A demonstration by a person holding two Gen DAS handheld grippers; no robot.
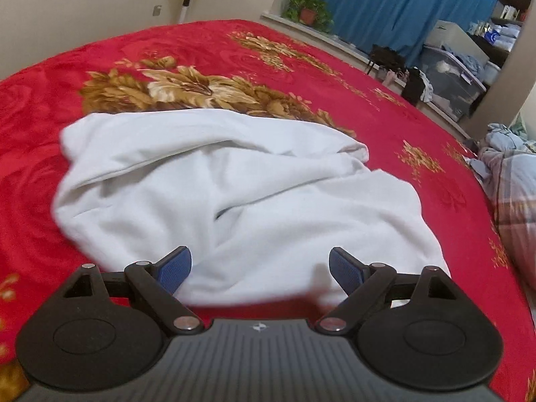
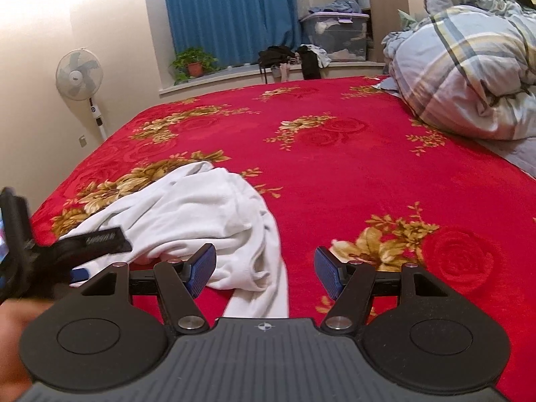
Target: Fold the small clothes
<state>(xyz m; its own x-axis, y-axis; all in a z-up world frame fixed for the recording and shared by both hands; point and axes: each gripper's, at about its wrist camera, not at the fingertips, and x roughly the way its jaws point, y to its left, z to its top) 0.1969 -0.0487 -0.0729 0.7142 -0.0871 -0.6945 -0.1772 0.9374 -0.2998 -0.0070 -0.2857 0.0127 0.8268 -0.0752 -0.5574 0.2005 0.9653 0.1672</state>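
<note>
A crumpled white garment (image 1: 214, 194) lies on the red flowered bedspread (image 1: 234, 53). My left gripper (image 1: 259, 273) is open and empty, its blue pads (image 1: 176, 273) just above the garment's near edge. In the right wrist view the same garment (image 2: 187, 221) lies left of centre on the bedspread (image 2: 351, 174). My right gripper (image 2: 264, 273) is open and empty over the garment's right near edge. The left gripper (image 2: 78, 273) shows at the far left of that view, blurred, low over the garment.
A striped blue-grey quilt (image 2: 469, 67) is heaped on the bed's right side and shows in the left wrist view (image 1: 512, 174). Beyond the bed are a standing fan (image 2: 80, 77), a potted plant (image 2: 194, 63), blue curtains (image 2: 227, 13) and storage boxes (image 2: 335, 30).
</note>
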